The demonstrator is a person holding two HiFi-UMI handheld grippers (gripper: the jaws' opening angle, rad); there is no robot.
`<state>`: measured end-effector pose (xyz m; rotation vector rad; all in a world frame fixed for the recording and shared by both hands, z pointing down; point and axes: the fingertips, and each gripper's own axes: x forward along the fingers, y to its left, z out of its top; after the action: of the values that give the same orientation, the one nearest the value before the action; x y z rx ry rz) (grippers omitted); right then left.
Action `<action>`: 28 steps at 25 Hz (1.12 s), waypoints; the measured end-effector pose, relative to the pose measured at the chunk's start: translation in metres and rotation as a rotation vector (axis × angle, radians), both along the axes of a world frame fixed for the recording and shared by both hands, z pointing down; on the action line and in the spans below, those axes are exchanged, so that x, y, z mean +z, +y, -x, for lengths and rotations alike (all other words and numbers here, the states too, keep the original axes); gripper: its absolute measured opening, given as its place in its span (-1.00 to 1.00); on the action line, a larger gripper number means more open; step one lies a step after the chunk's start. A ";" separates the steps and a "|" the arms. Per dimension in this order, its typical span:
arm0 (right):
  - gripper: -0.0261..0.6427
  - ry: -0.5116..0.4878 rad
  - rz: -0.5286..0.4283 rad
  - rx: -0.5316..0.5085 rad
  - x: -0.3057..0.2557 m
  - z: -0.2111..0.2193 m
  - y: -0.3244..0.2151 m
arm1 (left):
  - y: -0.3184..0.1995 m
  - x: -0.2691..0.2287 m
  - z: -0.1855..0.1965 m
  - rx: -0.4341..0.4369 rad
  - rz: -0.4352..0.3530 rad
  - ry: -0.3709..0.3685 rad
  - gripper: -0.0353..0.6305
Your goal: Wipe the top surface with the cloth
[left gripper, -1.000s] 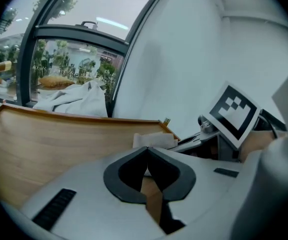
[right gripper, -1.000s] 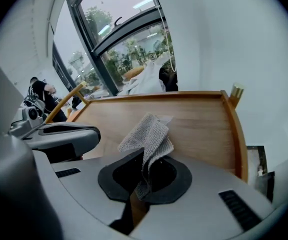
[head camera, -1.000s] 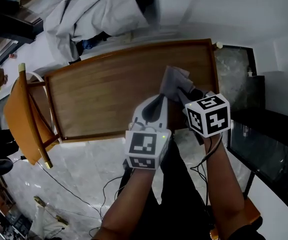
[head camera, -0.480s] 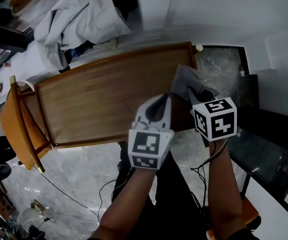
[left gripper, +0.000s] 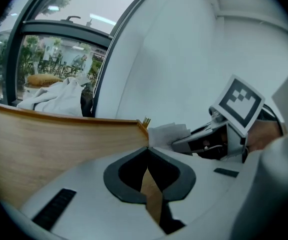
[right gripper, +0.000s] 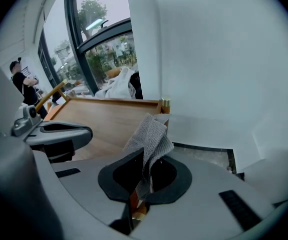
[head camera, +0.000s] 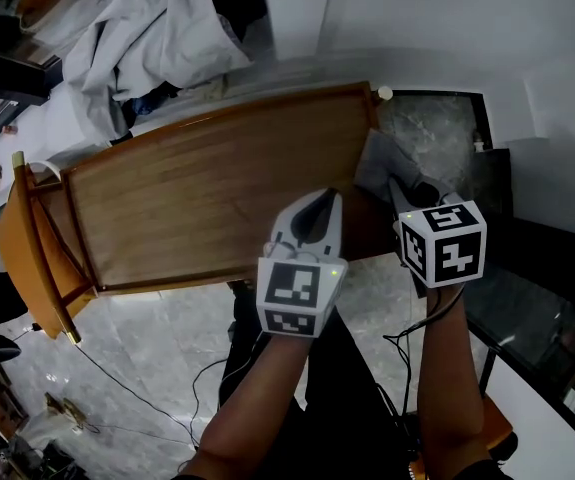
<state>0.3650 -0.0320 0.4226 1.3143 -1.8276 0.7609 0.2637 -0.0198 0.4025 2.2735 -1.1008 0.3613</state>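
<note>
Change: cloth [head camera: 380,161] dragged right, past the surface [head camera: 197,198] edge; this stroke looks finished.
Right gripper [head camera: 399,186]: clamping the cloth.
Left gripper [head camera: 313,211]: closed, empty.

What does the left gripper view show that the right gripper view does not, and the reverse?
Only the left gripper view shows the left gripper with its jaws shut on nothing, and the other gripper's marker cube. Only the right gripper view shows the right gripper pinching the grey cloth between its jaws, and a distant person. Both show the wooden top, that cloth and white laundry by the window.
</note>
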 end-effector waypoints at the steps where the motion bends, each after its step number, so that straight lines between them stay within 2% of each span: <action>1: -0.83 -0.008 -0.022 -0.008 -0.007 0.005 -0.001 | -0.001 -0.001 0.003 -0.009 -0.003 -0.001 -0.86; 5: -0.83 -0.106 -0.131 -0.082 -0.040 0.049 -0.007 | -0.005 -0.009 0.029 -0.064 -0.022 -0.012 -0.86; 9: -0.83 -0.227 -0.194 -0.214 -0.051 0.135 -0.006 | -0.004 -0.019 0.090 -0.149 -0.049 -0.039 -0.86; 16: -0.83 -0.367 -0.161 -0.407 -0.037 0.315 0.013 | 0.015 -0.022 0.260 -0.350 -0.054 -0.114 -0.86; 20: -0.83 -0.447 -0.109 -0.487 -0.030 0.408 0.031 | 0.036 -0.029 0.347 -0.452 -0.057 -0.134 -0.86; 23: -0.83 -0.464 -0.081 -0.541 -0.019 0.467 0.044 | 0.051 -0.037 0.396 -0.496 -0.066 -0.133 -0.86; 28: -0.83 -0.526 -0.023 -0.586 -0.004 0.538 0.063 | 0.070 -0.045 0.449 -0.527 -0.077 -0.138 -0.86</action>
<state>-0.1734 0.0313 0.4184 0.5418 -2.4733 0.7963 -0.1854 0.0504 0.3578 1.9413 -1.7497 0.2644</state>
